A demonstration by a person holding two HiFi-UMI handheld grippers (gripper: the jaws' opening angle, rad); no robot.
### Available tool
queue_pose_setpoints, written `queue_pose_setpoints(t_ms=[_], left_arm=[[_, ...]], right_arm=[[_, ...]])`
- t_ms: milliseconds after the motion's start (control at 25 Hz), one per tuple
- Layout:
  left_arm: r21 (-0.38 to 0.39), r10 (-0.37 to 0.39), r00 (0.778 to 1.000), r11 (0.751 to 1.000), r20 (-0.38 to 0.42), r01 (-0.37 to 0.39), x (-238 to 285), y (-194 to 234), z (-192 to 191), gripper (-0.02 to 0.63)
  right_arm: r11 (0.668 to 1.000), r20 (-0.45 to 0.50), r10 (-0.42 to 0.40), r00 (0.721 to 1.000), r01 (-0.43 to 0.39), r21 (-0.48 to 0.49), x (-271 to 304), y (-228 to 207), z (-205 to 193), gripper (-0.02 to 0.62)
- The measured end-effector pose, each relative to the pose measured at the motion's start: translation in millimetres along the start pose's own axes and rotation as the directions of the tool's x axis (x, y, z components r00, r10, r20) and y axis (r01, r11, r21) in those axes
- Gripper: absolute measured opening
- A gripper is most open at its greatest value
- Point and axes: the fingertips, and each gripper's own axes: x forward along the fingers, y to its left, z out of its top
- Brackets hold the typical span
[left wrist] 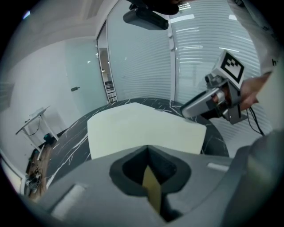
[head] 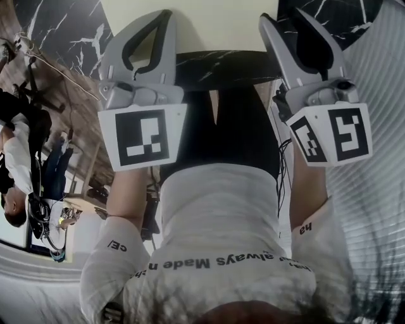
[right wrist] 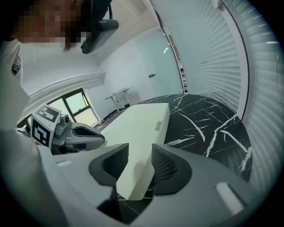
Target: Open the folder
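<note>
A cream folder (head: 215,25) lies shut and flat on the black marble table (head: 215,66). My left gripper (head: 166,14) hangs over the folder's near left part with its tips together. In the left gripper view the folder (left wrist: 142,128) spreads beyond the left gripper (left wrist: 147,150), and a thin yellowish strip shows in the gap behind the meeting tips. My right gripper (head: 283,18) stands open at the folder's near right corner. In the right gripper view that corner of the folder (right wrist: 142,128) sits between the spread jaws of the right gripper (right wrist: 140,155).
White slatted blinds (right wrist: 222,53) close off the table's far and right sides. A small white stand (left wrist: 33,122) is off the table's left end. Another person (head: 16,158) is at the far left of the head view. Cables (head: 281,183) hang by my right arm.
</note>
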Motion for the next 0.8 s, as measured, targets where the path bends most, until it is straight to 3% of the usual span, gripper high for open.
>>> queue_pose_setpoints(t_ms=[800], left_arm=[[-0.004,0.003,1.000,1.000,-0.024,-0.004,4,0,-3,0.002]], right_arm=[[0.997,-0.017,-0.007,1.000,0.009,0.077,9,-3,-10,0.155]])
